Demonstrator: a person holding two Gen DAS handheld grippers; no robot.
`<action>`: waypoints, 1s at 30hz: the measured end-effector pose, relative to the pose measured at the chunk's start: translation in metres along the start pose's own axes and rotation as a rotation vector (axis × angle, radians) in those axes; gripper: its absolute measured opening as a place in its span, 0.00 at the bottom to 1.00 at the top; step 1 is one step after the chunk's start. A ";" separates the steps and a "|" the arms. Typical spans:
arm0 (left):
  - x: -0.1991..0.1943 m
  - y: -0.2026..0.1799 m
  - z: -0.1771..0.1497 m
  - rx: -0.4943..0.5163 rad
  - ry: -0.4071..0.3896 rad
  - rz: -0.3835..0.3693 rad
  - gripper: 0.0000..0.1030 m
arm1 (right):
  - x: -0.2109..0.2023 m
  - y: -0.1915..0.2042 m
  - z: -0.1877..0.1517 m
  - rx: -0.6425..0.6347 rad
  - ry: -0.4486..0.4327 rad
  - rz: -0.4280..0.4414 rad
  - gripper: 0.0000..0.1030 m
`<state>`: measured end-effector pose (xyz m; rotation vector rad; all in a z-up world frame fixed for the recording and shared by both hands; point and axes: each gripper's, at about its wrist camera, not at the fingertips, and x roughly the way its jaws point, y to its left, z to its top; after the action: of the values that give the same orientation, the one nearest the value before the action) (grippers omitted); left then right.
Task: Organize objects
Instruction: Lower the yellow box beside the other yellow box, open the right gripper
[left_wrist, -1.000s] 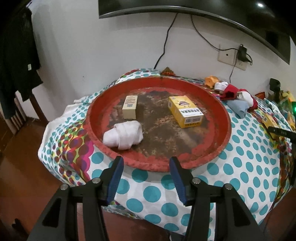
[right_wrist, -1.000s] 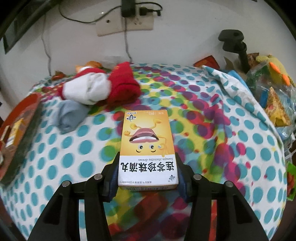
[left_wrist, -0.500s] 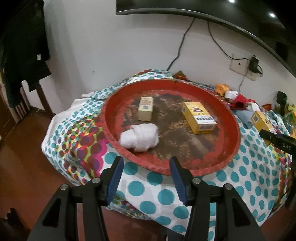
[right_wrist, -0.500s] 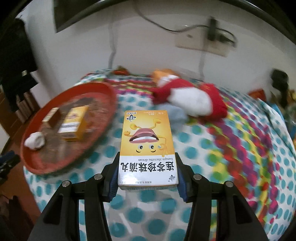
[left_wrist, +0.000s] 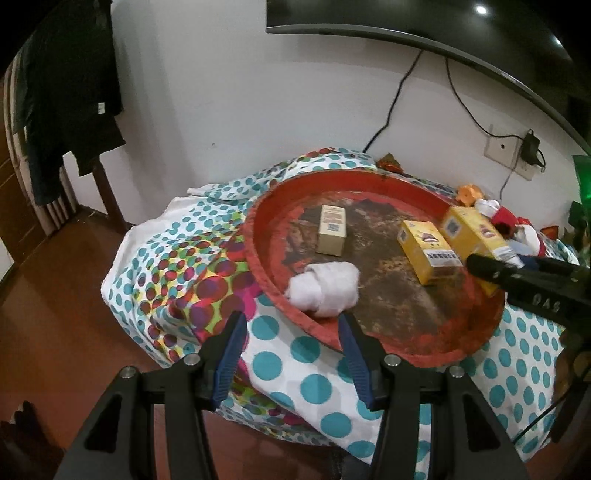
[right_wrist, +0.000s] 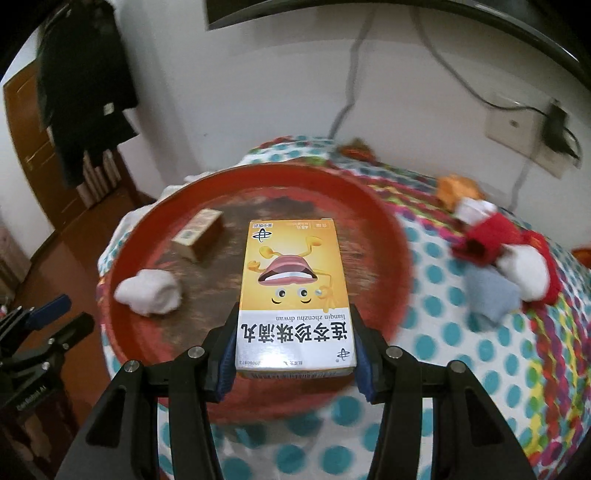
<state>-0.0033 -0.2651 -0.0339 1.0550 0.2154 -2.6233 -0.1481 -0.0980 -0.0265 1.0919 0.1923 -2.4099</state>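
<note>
Boxes are being gathered on the red tray (right_wrist: 384, 229): the right gripper (right_wrist: 293, 343) clamps a yellow box (right_wrist: 293, 291) by its sides above the tray for setting down, while the left gripper (left_wrist: 290, 354) waits with jaws apart at the rim, clear of the white sock (left_wrist: 325, 288).

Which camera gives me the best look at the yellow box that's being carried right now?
The right wrist view. The yellow box fills the centre there, clamped in the right gripper, its printed face sharp. The left wrist view shows the same box only at the right edge, small, blurred and partly hidden behind that gripper.
</note>
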 end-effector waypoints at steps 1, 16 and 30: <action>0.000 0.001 0.001 -0.002 -0.004 0.005 0.51 | 0.005 0.008 0.002 -0.012 0.007 0.009 0.47; 0.002 0.021 0.004 -0.041 0.009 0.039 0.51 | 0.064 0.056 0.026 -0.058 0.118 -0.036 0.47; 0.006 0.020 0.003 -0.038 0.025 0.036 0.51 | 0.099 0.070 0.036 -0.102 0.181 -0.106 0.47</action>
<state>-0.0030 -0.2857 -0.0364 1.0702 0.2487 -2.5652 -0.1941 -0.2075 -0.0707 1.2814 0.4394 -2.3625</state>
